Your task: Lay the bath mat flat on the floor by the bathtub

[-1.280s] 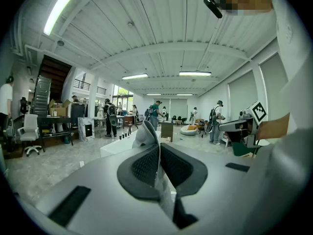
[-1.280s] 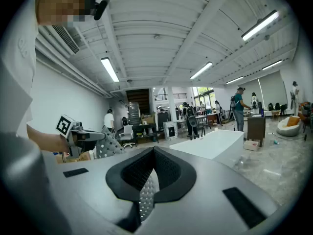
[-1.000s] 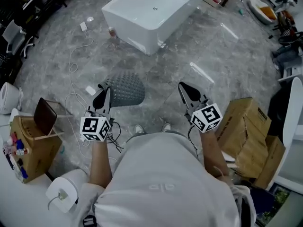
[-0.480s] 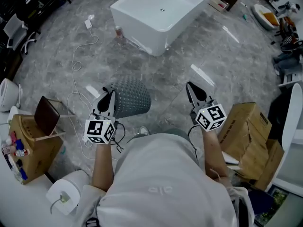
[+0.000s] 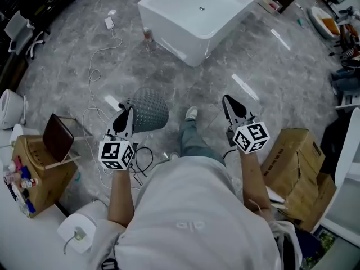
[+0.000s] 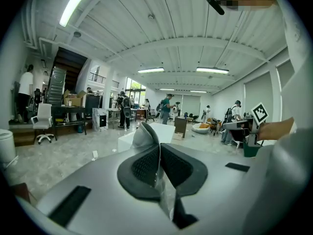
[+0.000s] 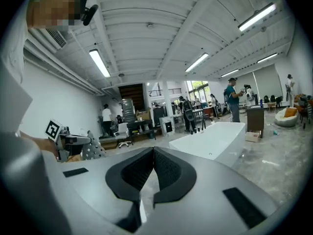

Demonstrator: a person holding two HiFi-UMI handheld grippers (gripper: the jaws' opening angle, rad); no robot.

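Here, the bath mat (image 5: 149, 108) looks grey, dotted, perhaps translucent.

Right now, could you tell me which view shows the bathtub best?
The head view: the bathtub shows from above, nearly whole. The right gripper view shows its side; the left gripper view only a part behind the jaws.

Both grippers are held out ahead of the torso, well apart, tips pointed forward. The left gripper (image 5: 126, 112) is seen with fingers (image 6: 145, 164) pressed together on a thin edge of the bath mat (image 5: 149, 108). The right gripper (image 5: 227, 100) is likewise clamped on the mat's edge. Forearms are bare, elbows bent.
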